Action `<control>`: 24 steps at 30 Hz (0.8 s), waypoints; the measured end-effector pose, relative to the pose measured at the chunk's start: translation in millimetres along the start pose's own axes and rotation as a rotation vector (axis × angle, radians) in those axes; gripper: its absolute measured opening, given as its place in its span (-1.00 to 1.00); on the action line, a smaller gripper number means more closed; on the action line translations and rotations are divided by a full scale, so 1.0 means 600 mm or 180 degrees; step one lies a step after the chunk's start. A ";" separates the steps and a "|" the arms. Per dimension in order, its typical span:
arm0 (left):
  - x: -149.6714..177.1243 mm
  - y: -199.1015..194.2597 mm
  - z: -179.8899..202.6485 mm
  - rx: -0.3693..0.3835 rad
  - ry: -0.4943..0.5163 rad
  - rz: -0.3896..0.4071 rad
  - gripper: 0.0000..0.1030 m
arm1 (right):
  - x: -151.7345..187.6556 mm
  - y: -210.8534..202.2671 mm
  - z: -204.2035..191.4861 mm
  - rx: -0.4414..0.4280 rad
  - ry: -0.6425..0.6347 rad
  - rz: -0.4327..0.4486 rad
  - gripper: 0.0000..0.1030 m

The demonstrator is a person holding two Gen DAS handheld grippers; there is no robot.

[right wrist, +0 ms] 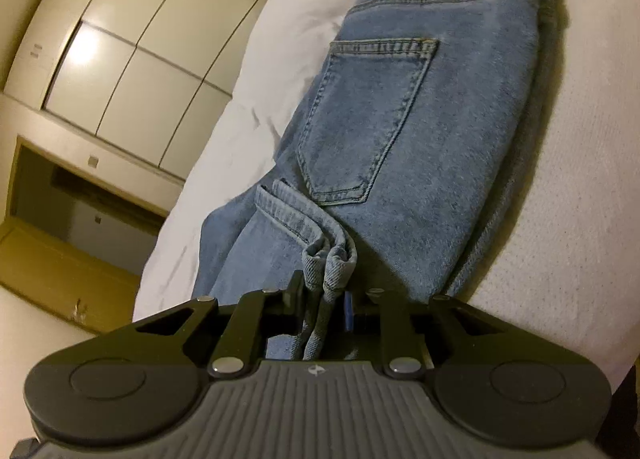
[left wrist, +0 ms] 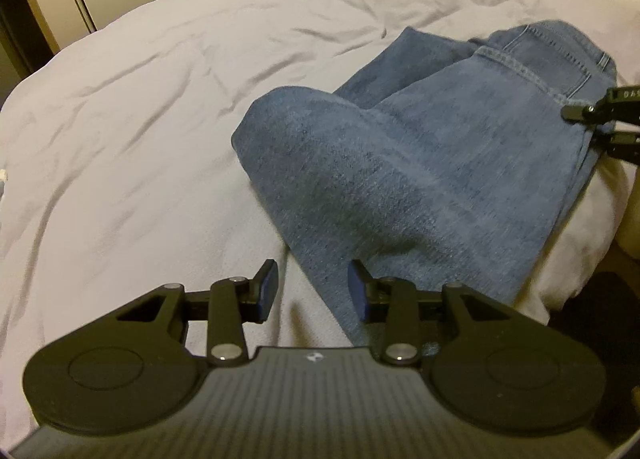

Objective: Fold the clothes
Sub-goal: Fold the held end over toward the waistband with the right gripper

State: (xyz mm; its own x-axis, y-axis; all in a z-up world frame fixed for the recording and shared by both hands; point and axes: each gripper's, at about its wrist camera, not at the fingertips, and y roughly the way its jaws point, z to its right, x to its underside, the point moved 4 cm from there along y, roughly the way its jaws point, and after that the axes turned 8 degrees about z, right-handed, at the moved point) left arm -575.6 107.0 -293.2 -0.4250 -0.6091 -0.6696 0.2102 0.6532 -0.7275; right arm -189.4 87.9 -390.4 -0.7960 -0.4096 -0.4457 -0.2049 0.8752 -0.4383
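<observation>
While left gripper (left wrist: pixel 312 287) gapes empty | right gripper (right wrist: pixel 322 299) pinches denim jeans (right wrist: pixel 420 119) hem near bed (left wrist: pixel 140 119) edge | back pocket (right wrist: pixel 372 119) only in right view

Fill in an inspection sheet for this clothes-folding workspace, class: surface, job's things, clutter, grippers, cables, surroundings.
Surface: bed with a wrinkled white cover.
Job's things: blue jeans, folded over, back pocket facing up, near the bed's edge.
Clutter: nothing seen.
Grippers: left gripper has its jaws apart, with the jeans' edge lying beneath them, not pinched. Right gripper has a bunched denim hem between its jaws; whether they press on it cannot be told.
Cables: nothing seen.
Surroundings: cream cabinet doors beyond the bed, with an open dark recess below.
</observation>
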 end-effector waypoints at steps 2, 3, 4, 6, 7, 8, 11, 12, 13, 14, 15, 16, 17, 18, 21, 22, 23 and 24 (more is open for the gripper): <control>-0.004 0.000 0.003 -0.0034 0.0046 -0.0030 -0.36 | -0.007 0.000 -0.009 0.0030 -0.0193 -0.0032 -0.62; -0.006 0.000 0.006 -0.0044 0.0071 -0.0033 -0.36 | -0.007 0.002 -0.018 0.0043 -0.0325 -0.0031 -0.69; -0.010 -0.002 0.008 -0.0038 0.0101 -0.0025 -0.36 | -0.008 0.003 -0.028 0.0039 -0.0470 -0.0009 -0.71; -0.017 -0.005 0.013 -0.0013 0.0167 -0.0003 -0.36 | -0.017 -0.004 -0.051 -0.0026 -0.0734 0.0075 -0.73; -0.021 -0.006 0.015 -0.0006 0.0207 0.0006 -0.36 | -0.025 -0.005 -0.066 -0.0089 -0.0837 0.0124 -0.73; -0.026 -0.006 0.017 -0.0001 0.0250 0.0013 -0.36 | -0.035 -0.006 -0.082 -0.0155 -0.0911 0.0176 -0.74; -0.046 -0.011 0.024 0.0061 0.0343 0.0095 -0.35 | -0.070 -0.032 -0.121 -0.0294 -0.1105 0.0431 -0.75; -0.055 -0.013 0.027 0.0096 0.0355 0.0145 -0.35 | -0.084 -0.045 -0.124 -0.0337 -0.1134 0.0547 -0.75; -0.064 -0.015 0.031 0.0133 0.0361 0.0198 -0.35 | -0.098 -0.058 -0.120 -0.0359 -0.1123 0.0661 -0.75; -0.074 -0.015 0.035 0.0170 0.0367 0.0249 -0.34 | -0.110 -0.067 -0.105 -0.0301 -0.1074 0.0741 -0.75; -0.083 -0.012 0.040 0.0213 0.0371 0.0294 -0.33 | -0.123 -0.075 -0.085 -0.0194 -0.1006 0.0807 -0.75; -0.090 -0.006 0.046 0.0260 0.0374 0.0314 -0.32 | -0.133 -0.076 -0.060 -0.0066 -0.0923 0.0830 -0.75; -0.097 0.001 0.052 0.0306 0.0378 0.0321 -0.32 | -0.140 -0.075 -0.028 0.0093 -0.0820 0.0787 -0.75; -0.102 0.012 0.059 0.0344 0.0391 0.0308 -0.32 | -0.141 -0.072 0.003 0.0173 -0.0693 0.0730 -0.75; -0.104 0.055 0.083 0.0377 0.0491 0.0166 -0.32 | -0.134 -0.052 0.078 0.0205 -0.0275 0.0577 -0.77; -0.103 0.070 0.090 0.0375 0.0526 0.0111 -0.32 | -0.134 -0.050 0.087 0.0212 -0.0249 0.0560 -0.77; -0.104 0.079 0.093 0.0373 0.0532 0.0079 -0.32 | -0.137 -0.053 0.076 0.0185 -0.0350 0.0579 -0.76; -0.105 0.084 0.095 0.0370 0.0521 0.0060 -0.32 | -0.143 -0.058 0.060 0.0132 -0.0478 0.0604 -0.76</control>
State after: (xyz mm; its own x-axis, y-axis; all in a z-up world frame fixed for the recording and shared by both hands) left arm -488.2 152.5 -296.4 -0.5554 -0.5098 -0.6570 0.3156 0.6017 -0.7337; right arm -93.5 83.3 -365.2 -0.7238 -0.2751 -0.6328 -0.0337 0.9301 -0.3658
